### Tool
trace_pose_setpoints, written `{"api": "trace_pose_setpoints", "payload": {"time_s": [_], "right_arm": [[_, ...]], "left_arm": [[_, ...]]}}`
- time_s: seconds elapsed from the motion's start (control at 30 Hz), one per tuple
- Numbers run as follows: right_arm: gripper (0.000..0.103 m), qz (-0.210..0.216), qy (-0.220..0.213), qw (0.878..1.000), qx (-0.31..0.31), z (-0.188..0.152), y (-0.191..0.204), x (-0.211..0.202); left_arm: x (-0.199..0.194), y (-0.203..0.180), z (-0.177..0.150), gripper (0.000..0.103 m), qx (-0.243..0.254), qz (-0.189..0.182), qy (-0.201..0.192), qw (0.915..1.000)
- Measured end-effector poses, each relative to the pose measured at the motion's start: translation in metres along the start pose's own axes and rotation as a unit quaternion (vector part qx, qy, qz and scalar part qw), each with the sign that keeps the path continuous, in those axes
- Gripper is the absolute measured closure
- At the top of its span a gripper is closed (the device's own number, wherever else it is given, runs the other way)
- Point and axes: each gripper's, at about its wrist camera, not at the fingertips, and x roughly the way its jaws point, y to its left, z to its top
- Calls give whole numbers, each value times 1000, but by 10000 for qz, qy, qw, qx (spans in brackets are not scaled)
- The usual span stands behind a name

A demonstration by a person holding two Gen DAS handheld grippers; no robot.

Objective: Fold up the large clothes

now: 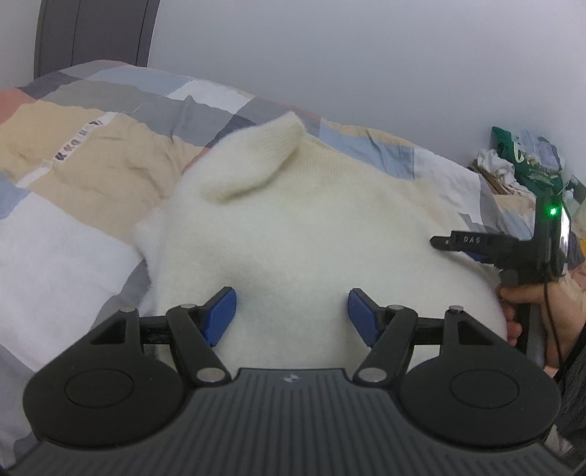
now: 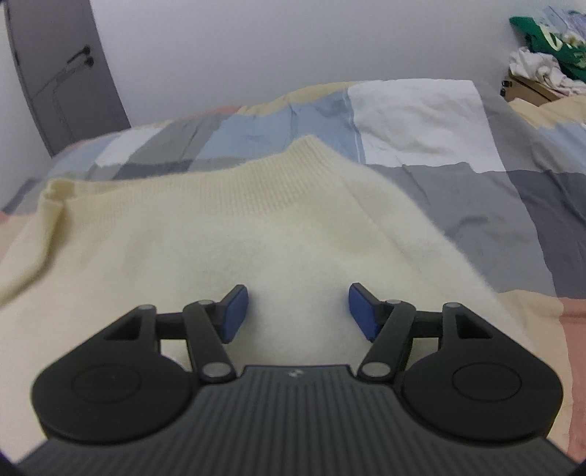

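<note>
Left of the left gripper (image 1: 291, 315) the bed (image 1: 62, 256) spreads out under a patchwork cover (image 1: 110, 157) of white, beige, grey, blue and salmon blocks, with a dark grey headboard (image 1: 91, 33) standing at the far left against the pale wall (image 1: 366, 55). Straight ahead of that gripper lies the cream sweater (image 1: 293, 227), fluffy and bunched, filling the space before and beneath its blue pads (image 1: 219, 315); a ribbed cuff (image 1: 256, 157) sticks up at the far end of the heap. The left gripper stands open, its pads apart and pressing on nothing, the knit showing between them. To its right, the right gripper (image 1: 445, 242) reaches in over the sweater's edge, carried by a hand (image 1: 520, 304) on its grip, a green light glowing on its body. In its own view the right gripper (image 2: 298, 311) is open too, pads (image 2: 360, 311) wide apart above the cream knit, whether touching it I cannot tell. Ahead of it the sweater's ribbed band (image 2: 219, 183) runs across the cover, its corner pointing away. Far to the right, beyond the bed, a pile of clutter (image 2: 545, 55) with green and white pieces sits by the wall.
</note>
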Motion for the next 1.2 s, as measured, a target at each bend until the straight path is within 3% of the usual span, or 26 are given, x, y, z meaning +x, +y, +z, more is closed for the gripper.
{"api": "trace_pose_setpoints", "payload": {"time_s": [0.37, 0.5, 0.67, 0.8, 1.07, 1.2], "right_arm": [[35, -120, -239, 9996, -31, -16, 8, -13], [34, -53, -308, 9974, -647, -31, 38, -41], [36, 506, -779, 9923, -815, -48, 69, -86], [37, 579, -407, 9893, -1277, -69, 90, -85], [37, 685, -186, 9959, -565, -74, 78, -97], [37, 956, -66, 9954, -43, -77, 72, -119]], "left_arm": [[2, 5, 3, 30, -93, -130, 15, 9999], [4, 3, 2, 30, 18, -75, 3, 10000], [3, 1, 0, 30, 70, -67, -1, 10000], [3, 3, 2, 30, -18, -90, 43, 9999], [6, 9, 6, 30, -92, -144, 94, 9998], [7, 11, 7, 30, -147, -161, 98, 9997]]}}
